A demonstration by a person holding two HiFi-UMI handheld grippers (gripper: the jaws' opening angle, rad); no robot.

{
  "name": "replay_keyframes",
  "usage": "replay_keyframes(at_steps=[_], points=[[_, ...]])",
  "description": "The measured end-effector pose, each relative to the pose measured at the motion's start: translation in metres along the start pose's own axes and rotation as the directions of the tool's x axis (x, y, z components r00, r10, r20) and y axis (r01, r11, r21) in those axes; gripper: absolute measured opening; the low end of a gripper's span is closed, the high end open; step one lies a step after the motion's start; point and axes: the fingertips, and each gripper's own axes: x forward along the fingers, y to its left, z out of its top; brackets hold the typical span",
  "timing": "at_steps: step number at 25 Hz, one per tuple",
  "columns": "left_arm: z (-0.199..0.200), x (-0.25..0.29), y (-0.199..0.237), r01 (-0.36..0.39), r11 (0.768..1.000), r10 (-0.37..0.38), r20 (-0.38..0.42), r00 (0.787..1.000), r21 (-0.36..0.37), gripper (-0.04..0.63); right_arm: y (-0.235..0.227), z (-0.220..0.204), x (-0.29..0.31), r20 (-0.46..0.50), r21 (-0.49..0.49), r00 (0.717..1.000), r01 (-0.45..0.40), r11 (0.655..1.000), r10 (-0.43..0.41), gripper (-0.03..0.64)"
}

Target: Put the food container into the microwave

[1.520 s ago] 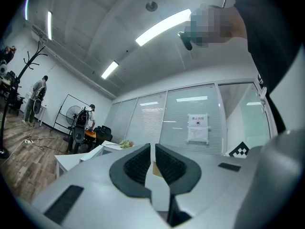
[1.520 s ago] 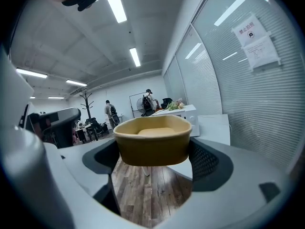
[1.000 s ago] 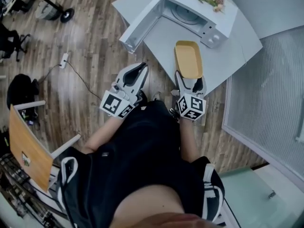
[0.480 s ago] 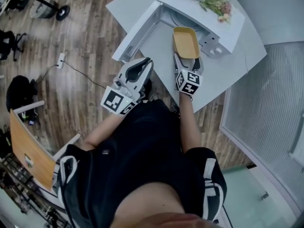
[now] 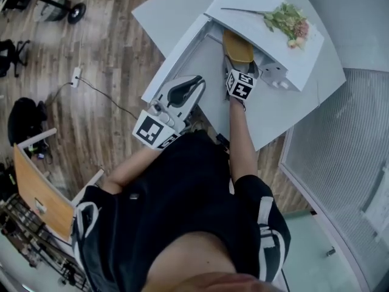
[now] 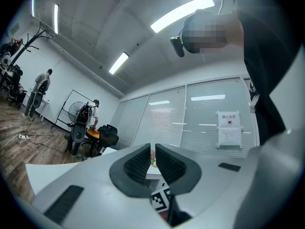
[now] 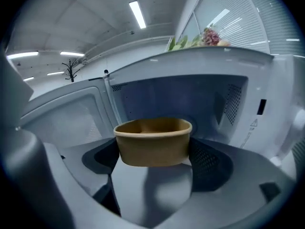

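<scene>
While its jaws clamp the tan food container (image 5: 237, 46) from both sides, the right gripper (image 5: 239, 70) holds it level in the open mouth of the white microwave (image 5: 267, 41), whose door (image 5: 173, 56) stands swung out to the left. Nearer, the left gripper (image 5: 185, 93) hangs beside that door, jaws almost together with nothing between them.

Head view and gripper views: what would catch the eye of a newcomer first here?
The tan food container, held between the jaws of the right gripper, is at the mouth of the open white microwave. A bunch of flowers lies on the microwave's top. The left gripper hangs empty beside the open door, jaws nearly together.
</scene>
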Motion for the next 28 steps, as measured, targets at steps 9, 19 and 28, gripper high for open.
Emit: replay_keyframes(at_steps=[9, 19, 28], points=[[-0.012, 0.030, 0.026, 0.015, 0.999, -0.016, -0.032, 0.999, -0.035, 0.049, -0.018, 0.001, 0.067, -0.072, 0.002, 0.997, 0.034, 0.999, -0.034, 0.470], [-0.012, 0.037, 0.041, 0.009, 0.999, -0.010, -0.042, 0.999, -0.044, 0.049, -0.024, -0.005, 0.105, -0.163, -0.015, 0.986, 0.023, 1.000, -0.025, 0.471], [-0.015, 0.027, 0.021, 0.017, 0.999, -0.019, -0.054, 0.998, -0.039, 0.049, -0.035, -0.017, 0.081, -0.206, 0.005, 0.979, 0.014, 1.000, -0.013, 0.486]])
